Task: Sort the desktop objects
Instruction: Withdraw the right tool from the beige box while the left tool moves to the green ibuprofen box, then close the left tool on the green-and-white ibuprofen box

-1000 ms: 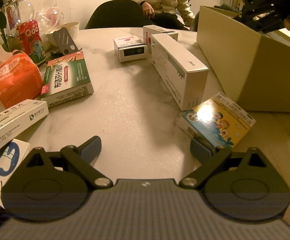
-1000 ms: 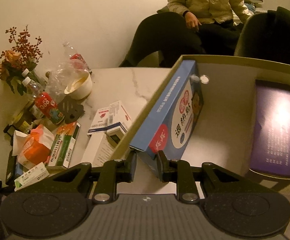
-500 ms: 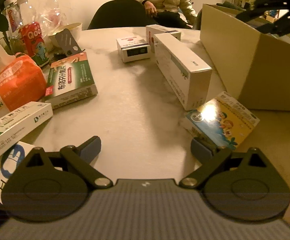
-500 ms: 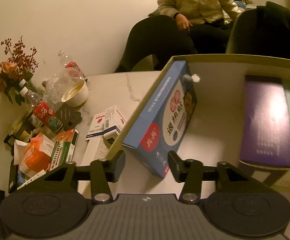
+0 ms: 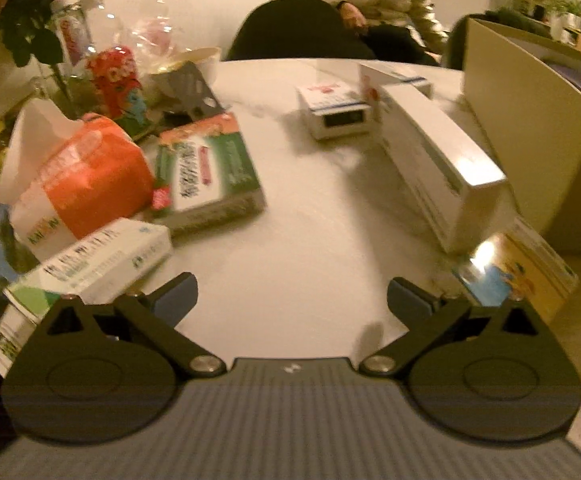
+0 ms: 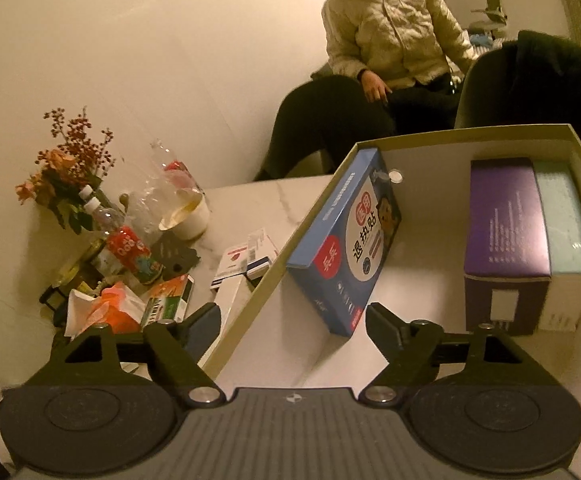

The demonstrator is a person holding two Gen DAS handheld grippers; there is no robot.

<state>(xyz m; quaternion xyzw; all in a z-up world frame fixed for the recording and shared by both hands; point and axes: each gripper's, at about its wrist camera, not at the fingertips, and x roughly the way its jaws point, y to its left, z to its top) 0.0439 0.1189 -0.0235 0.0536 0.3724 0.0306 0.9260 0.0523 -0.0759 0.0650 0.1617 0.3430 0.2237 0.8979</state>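
Right gripper (image 6: 292, 314) has its jaws opening and nothing pinched – the blue box (image 6: 346, 248) sits just past the fingertips, tilted and leaning against the left wall of the cardboard box (image 6: 474, 133), in the middle of the right wrist view. At the right side of that same cardboard box a purple box (image 6: 504, 216) stands right up against a pale green one (image 6: 566, 220). Left gripper (image 5: 292, 298) is spread wide, jaws opening too, with only bare table (image 5: 290, 240) between the fingers. In the left wrist view, a long white box (image 5: 438, 160) runs up the right half, and the colourful cartoon box (image 5: 518, 272) lies flat at the lower right, just beside the right fingertip – can't tell if it touches. Centre left there's a green box (image 5: 210, 172), an orange tissue pack (image 5: 86, 176) next to it, and a white and green box (image 5: 94, 264) below that. A small white box (image 5: 336, 112) sits near the top centre. Flowers (image 5: 14, 4) and bottles (image 5: 116, 76) crowd the upper left, and a person in a light jacket (image 6: 394, 28) sits beyond the table.
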